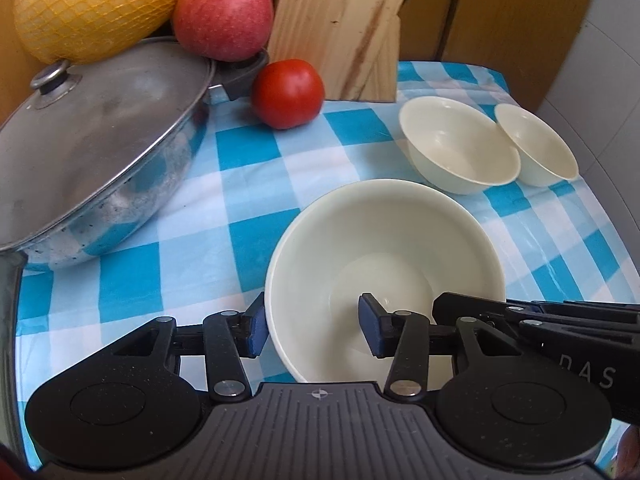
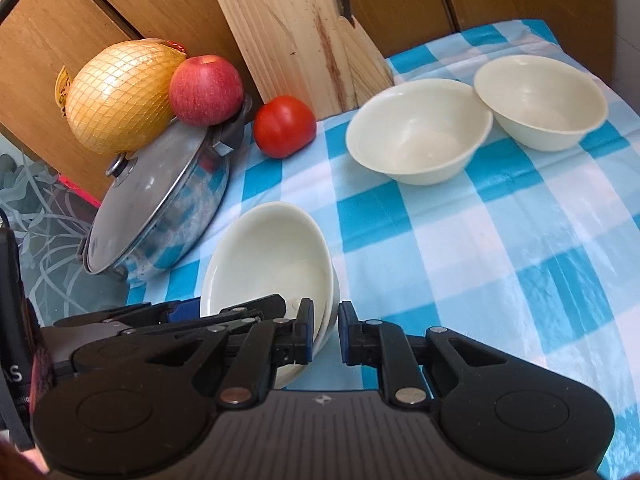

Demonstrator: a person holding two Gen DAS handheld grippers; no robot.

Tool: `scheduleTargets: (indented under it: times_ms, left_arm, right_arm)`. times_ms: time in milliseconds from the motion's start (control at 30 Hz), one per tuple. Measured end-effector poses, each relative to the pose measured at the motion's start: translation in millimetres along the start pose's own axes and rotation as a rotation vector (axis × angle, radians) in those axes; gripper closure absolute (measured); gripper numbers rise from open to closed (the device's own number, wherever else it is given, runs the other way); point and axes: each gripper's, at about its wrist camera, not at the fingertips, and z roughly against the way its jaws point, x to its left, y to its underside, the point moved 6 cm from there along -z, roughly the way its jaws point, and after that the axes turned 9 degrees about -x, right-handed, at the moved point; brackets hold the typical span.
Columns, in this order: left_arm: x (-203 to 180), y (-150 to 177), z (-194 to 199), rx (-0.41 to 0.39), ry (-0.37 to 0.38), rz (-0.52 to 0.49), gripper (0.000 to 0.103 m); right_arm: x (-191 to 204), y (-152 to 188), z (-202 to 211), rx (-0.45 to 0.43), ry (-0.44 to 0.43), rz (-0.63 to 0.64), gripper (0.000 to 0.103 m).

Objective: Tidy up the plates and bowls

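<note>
A large cream bowl (image 1: pixel 384 240) sits low in the left wrist view, over the blue-checked cloth (image 1: pixel 240 184). My left gripper (image 1: pixel 312 330) straddles its near-left wall, one blue pad flat on the outside and the other inside the bowl. In the right wrist view the same bowl (image 2: pixel 272 256) looks tilted and shows a double rim. My right gripper (image 2: pixel 325 334) is shut on the bowl's near-right rim, with the wall pinched between its pads. Two smaller cream bowls (image 1: pixel 460 148) (image 1: pixel 536 148) stand side by side, rims touching, at the far right (image 2: pixel 416 136) (image 2: pixel 540 100).
A lidded steel pot (image 1: pixel 100 152) fills the left side, with an apple (image 1: pixel 224 16) on its handle and a netted pomelo (image 1: pixel 92 4) behind. A tomato (image 1: pixel 288 94) lies by a leaning wooden board (image 1: pixel 340 28). Bare cloth (image 2: pixel 500 260) stretches between the large bowl and the small ones.
</note>
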Motion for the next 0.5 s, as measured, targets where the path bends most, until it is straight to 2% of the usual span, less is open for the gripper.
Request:
scheduleTargets:
  times_ms: [267,333,367,400,500]
  left_arm:
    - [-14,6,-1,0.016,0.014,-0.035,0.047]
    - [-13,5,-2,0.017,0.000,-0.035,0.042]
    - [-11,4,-2,0.015,-0.004,-0.033,0.033]
    - [-10,3,-1,0.009,-0.008,-0.028,0.029]
    - [-3,-5,5,-0.018,-0.009,-0.009,0.028]
  right_arm:
    - [-18,7,6,0.024,0.015,-0.049,0.088]
    - [-23,6,9,0.010,0.021,-0.059,0.088]
    - [-25,4,11,0.005,0.021,-0.066,0.088]
    - [-27,1,14,-0.005,0.021,-0.071,0.088]
    - [-34,-9,26,-0.052,0.034,-0.071,0.084]
